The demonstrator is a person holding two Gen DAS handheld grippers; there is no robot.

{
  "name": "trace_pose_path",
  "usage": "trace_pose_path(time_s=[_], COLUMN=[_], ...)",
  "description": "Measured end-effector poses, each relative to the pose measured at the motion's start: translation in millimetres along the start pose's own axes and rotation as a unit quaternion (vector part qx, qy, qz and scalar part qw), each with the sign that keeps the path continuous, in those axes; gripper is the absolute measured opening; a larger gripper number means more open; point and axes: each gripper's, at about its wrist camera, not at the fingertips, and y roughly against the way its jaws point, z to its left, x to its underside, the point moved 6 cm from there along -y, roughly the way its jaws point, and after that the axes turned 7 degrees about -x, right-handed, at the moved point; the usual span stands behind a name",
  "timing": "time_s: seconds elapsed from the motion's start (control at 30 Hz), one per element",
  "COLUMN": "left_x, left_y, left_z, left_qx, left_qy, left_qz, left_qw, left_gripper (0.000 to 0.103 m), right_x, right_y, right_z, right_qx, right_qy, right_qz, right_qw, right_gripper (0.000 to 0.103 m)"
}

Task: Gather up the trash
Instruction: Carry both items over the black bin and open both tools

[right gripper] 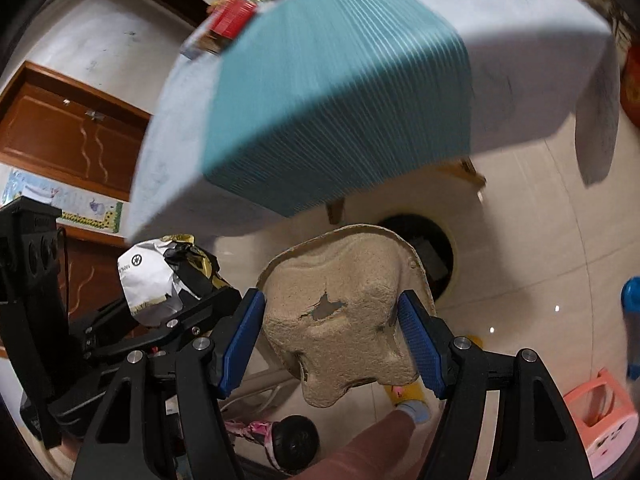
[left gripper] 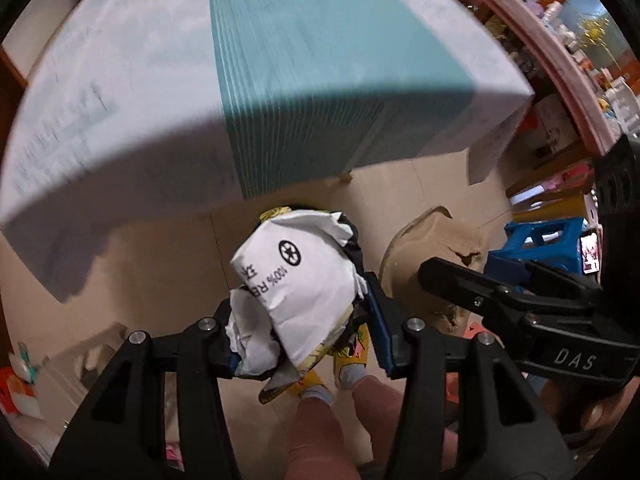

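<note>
The left gripper (left gripper: 304,320) is pinching a crumpled wrapper (left gripper: 296,280) between its blue pads, the jaws pressed in on the wad from both sides. On the wrapper's white side a black recycling roundel is showing, and beside it the print "100% RE", running upside down in the left wrist view, with a few bold characters next to it that I cannot read. The wrapper's other side is black and gold.

The right gripper (right gripper: 332,336) is clamping a brown moulded-pulp cup carrier (right gripper: 340,320), its blue ribbed pads bearing on the carrier's two flanks. A small patch of the carrier's surface is torn, with grey showing underneath. It carries no writing that I can make out.

Both grippers are pointing steeply down, side by side above the pale tiled floor (right gripper: 540,240), just off the edge of the table (left gripper: 120,100). A white cloth with a teal ribbed runner (left gripper: 320,60) is draping over that edge. In the left wrist view the other gripper's black body is showing the white letters "DAS".

Beyond the carrier a round bin (right gripper: 436,256) with a dark inside is standing on the floor near a table leg. Below the grippers the person's legs and yellow slippers (left gripper: 352,356) are showing.
</note>
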Motion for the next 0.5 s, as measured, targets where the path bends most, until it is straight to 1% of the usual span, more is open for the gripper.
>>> trace_pose_path(time_s=[0.1,0.13,0.23,0.37,0.43,0.5], left_x=[10.9,14.9,21.5,28.3,30.5,31.3], left_y=[-45.4,-66.0,-109.5,-170.3,-197.7,-219.0], left_z=[1.2,2.0,4.5,12.8,17.6,22.6], left_qx=[0.0,-0.004,-0.013,-0.015,-0.026,-0.036], left_qy=[0.019,0.025,0.039,0.069,0.079,0.084], left_qz=[0.009,0.01,0.007,0.004,0.0,-0.008], left_qw=[0.9998,0.9996,0.9991,0.9975,0.9965,0.9958], left_gripper=[0.046,0.046,0.047,0.055,0.059,0.065], right_x=[6.1,8.9,17.2,22.0,23.1,21.6], right_y=[-33.5,-45.6,-87.3,-137.3,-164.1,-186.1], right_z=[-30.6,-41.1,-71.5,-108.4,-123.8,-136.0], right_qx=[0.0,-0.002,-0.004,-0.013,-0.018,-0.033], right_qy=[-0.015,-0.019,-0.026,-0.038,-0.043,-0.051], right_qz=[-0.001,-0.002,-0.003,-0.01,-0.013,-0.007], right_qw=[1.0,1.0,1.0,0.999,0.999,0.998], right_gripper=[0.069,0.069,0.069,0.069,0.07,0.07])
